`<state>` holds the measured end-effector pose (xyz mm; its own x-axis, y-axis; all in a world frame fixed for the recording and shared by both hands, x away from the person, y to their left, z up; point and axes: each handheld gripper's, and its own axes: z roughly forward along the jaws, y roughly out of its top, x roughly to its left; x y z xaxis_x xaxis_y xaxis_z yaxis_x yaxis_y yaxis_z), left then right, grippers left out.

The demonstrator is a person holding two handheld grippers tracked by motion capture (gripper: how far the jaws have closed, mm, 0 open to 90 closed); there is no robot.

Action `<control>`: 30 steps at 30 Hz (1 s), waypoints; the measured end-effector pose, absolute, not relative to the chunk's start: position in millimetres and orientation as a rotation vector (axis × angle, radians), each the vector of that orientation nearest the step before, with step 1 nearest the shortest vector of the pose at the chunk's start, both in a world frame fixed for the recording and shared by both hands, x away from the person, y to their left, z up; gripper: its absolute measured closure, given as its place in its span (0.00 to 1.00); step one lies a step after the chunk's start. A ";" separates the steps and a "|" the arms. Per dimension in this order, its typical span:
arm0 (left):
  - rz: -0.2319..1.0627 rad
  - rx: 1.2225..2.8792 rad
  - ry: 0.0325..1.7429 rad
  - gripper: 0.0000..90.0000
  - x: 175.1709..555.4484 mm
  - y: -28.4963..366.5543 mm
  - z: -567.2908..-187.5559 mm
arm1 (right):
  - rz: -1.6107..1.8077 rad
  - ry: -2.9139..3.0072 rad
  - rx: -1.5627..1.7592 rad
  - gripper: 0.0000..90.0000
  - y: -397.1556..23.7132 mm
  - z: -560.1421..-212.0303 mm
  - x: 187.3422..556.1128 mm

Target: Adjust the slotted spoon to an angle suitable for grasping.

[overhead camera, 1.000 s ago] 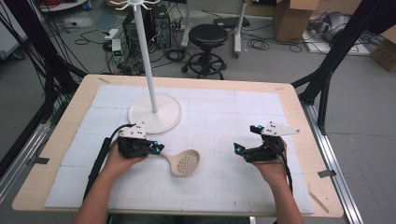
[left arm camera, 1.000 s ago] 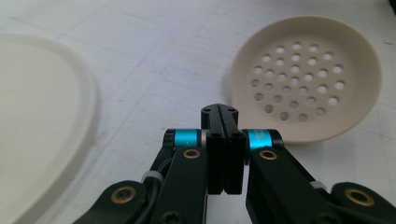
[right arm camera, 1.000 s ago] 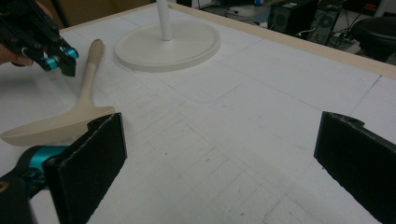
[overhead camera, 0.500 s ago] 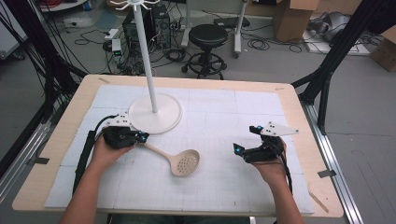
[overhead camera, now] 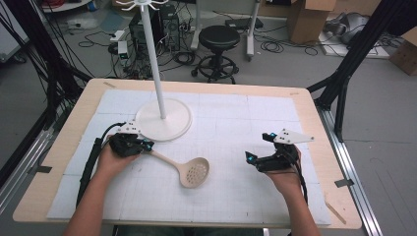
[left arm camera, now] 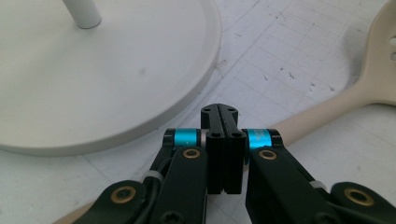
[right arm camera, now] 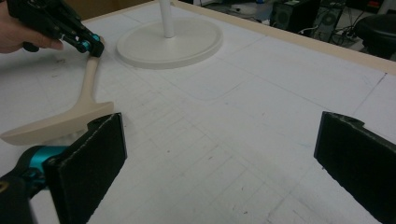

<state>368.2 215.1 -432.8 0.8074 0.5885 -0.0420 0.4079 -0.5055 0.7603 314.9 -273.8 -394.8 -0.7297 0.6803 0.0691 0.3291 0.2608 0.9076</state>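
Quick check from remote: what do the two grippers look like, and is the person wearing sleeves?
Both the left gripper and right gripper are black with turquoise bands near the jaws, brass-coloured pivot screws, a pale three-cornered top plate and a black trailing cable. Forearms are bare; no sleeves.

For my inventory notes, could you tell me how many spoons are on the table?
1. The slotted spoon lies on the white mat near the middle, its handle end under the left gripper, beside the stand base.

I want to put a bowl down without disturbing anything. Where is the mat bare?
Bare: the mat between stand base and right gripper, and its near strip below the slotted spoon. Crowded: around the left gripper beside the base.
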 end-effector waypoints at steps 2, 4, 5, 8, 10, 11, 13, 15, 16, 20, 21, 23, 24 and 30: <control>0.274 2.170 0.737 1.00 366.0 216.8 -433.4 | 1.460 2.200 0.918 0.01 -273.9 -394.8 315.1; 0.271 2.172 0.729 1.00 364.1 218.4 -433.5 | 1.459 2.201 0.920 0.01 -273.8 -395.0 315.0; 0.274 2.173 0.725 1.00 362.9 219.2 -433.3 | 1.459 2.201 0.918 0.01 -273.7 -395.0 314.9; 0.269 2.174 0.723 1.00 358.4 221.5 -433.1 | 1.460 2.201 0.918 0.01 -273.7 -394.9 314.9; 0.268 2.173 0.722 1.00 355.3 223.3 -433.4 | 1.461 2.199 0.916 0.01 -273.8 -394.9 315.0; 0.263 2.169 0.722 1.00 353.9 224.4 -433.7 | 1.461 2.200 0.920 0.01 -273.8 -394.9 314.9; 0.254 2.161 0.725 1.00 351.2 226.0 -434.2 | 1.460 2.201 0.920 0.01 -273.7 -394.9 314.9; 0.250 2.164 0.721 1.00 348.0 227.5 -434.0 | 1.458 2.199 0.918 0.01 -273.6 -395.0 315.1; 0.249 2.165 0.722 1.00 346.4 227.8 -433.9 | 1.458 2.200 0.915 0.01 -273.6 -395.0 315.0; 0.245 2.184 0.709 1.00 341.5 228.5 -432.7 | 1.462 2.199 0.919 0.01 -274.0 -394.7 314.8; 0.243 2.187 0.701 1.00 340.5 228.1 -432.6 | 1.460 2.195 0.916 0.01 -274.3 -394.7 314.9; 0.240 2.190 0.698 1.00 339.3 227.7 -432.5 | 1.461 2.194 0.917 0.01 -274.6 -394.6 314.8; 0.240 2.193 0.693 1.00 339.1 227.7 -432.4 | 1.461 2.196 0.921 0.01 -274.5 -394.5 314.5; 0.226 2.179 0.693 1.00 337.7 229.6 -433.2 | 1.462 2.192 0.921 0.01 -275.4 -394.4 314.6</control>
<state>337.7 229.6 -433.2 0.8324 0.5498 -0.0698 0.4026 -0.5135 0.7578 314.6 -275.4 -394.4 -0.7281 0.6824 0.0652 0.3226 0.2572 0.9109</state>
